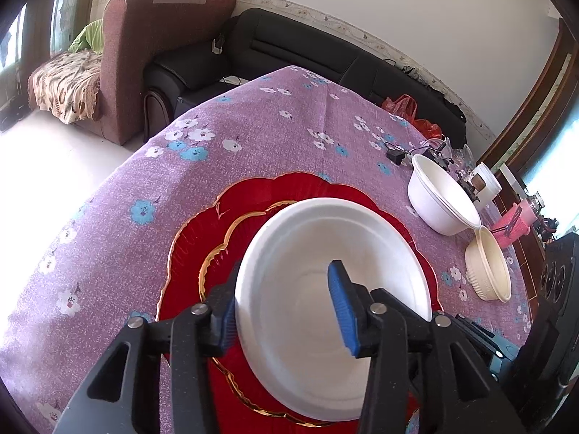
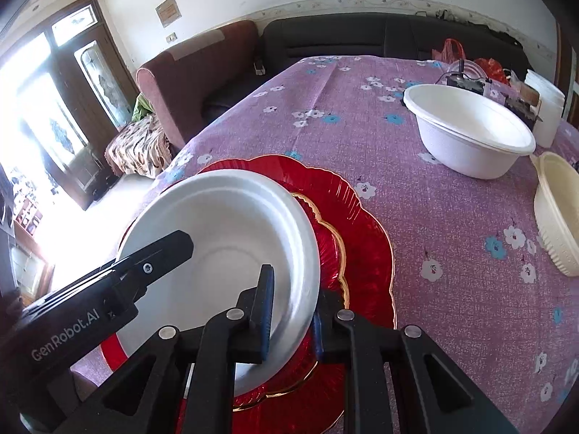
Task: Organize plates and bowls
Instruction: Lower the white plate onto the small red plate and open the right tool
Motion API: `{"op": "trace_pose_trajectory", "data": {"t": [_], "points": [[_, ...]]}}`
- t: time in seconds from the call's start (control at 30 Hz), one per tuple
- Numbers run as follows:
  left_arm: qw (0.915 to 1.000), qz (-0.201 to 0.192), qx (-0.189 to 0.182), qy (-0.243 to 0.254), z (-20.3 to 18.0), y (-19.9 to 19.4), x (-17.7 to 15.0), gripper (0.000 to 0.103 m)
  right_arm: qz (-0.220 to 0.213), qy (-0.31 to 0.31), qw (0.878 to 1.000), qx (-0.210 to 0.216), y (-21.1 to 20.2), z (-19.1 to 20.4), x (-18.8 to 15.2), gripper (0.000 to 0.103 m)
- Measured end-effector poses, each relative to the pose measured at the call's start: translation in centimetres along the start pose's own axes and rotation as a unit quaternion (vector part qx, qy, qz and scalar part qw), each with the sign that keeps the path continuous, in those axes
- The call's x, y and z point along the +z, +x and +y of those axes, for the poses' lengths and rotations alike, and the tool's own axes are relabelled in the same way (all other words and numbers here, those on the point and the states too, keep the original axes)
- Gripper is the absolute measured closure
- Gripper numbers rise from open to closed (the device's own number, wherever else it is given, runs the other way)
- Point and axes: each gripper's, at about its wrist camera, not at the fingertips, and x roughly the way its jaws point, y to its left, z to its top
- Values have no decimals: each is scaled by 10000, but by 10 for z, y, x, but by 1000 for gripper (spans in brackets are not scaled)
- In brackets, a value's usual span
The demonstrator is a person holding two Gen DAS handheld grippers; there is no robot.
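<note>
A white foam plate [image 1: 325, 246] [image 2: 224, 224] lies over two stacked red plates with gold rims, a large one [image 1: 289, 188] [image 2: 362, 217] and a smaller one [image 1: 217, 253] [image 2: 331, 253]. My left gripper [image 1: 286, 289] is open. One pad is outside the plate's left rim and the other stands well inside the plate. My right gripper [image 2: 293, 289] is shut on the plate's right rim, one pad inside and one under the edge. One finger [image 2: 170, 249] of the left gripper reaches over the plate in the right wrist view. Whether the plate rests fully on the red ones I cannot tell.
A white bowl [image 1: 438, 199] [image 2: 466, 133] and a cream ribbed bowl [image 1: 488, 267] [image 2: 557, 209] stand to the right on the purple flowered tablecloth [image 1: 253, 126] [image 2: 434, 238]. Cables, a white jar [image 2: 546, 108] and a red bag [image 1: 401, 105] crowd the far right. Sofas stand behind the table.
</note>
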Motion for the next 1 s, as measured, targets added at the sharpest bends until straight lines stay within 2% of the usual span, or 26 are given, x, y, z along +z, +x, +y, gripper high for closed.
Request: {"op": "trace_pose_trajectory", "data": {"t": [0.17, 0.2, 0.23, 0.3, 0.4, 0.53, 0.73, 1.0], "points": [[9999, -73, -56, -60, 2, -3, 1, 44, -49, -96, 9999, -118, 3, 2, 0, 83], [9999, -85, -76, -69, 2, -4, 1, 43, -73, -121, 9998, -141, 2, 3, 0, 80], [9999, -97, -87, -74, 2, -6, 1, 42, -114, -148, 9997, -173, 2, 3, -1, 77], [9998, -134, -76, -91, 4, -9, 1, 41, -201, -186, 9995, -148, 0, 6, -1, 55], [9997, -175, -95, -145, 6, -14, 2, 40, -272, -162, 9995, -77, -3, 8, -2, 43], [9993, -213, -136, -272, 11, -23, 2, 38, -375, -129, 9992, -13, -12, 7, -1, 41], [9984, -399, -78, -395, 13, -46, -3, 29, -541, 21, 9985, 34, -33, -3, -4, 37], [9962, -829, 267, -88, -3, -75, -25, 26, -690, 100, 9976, -22, -61, -19, -21, 35]]}}
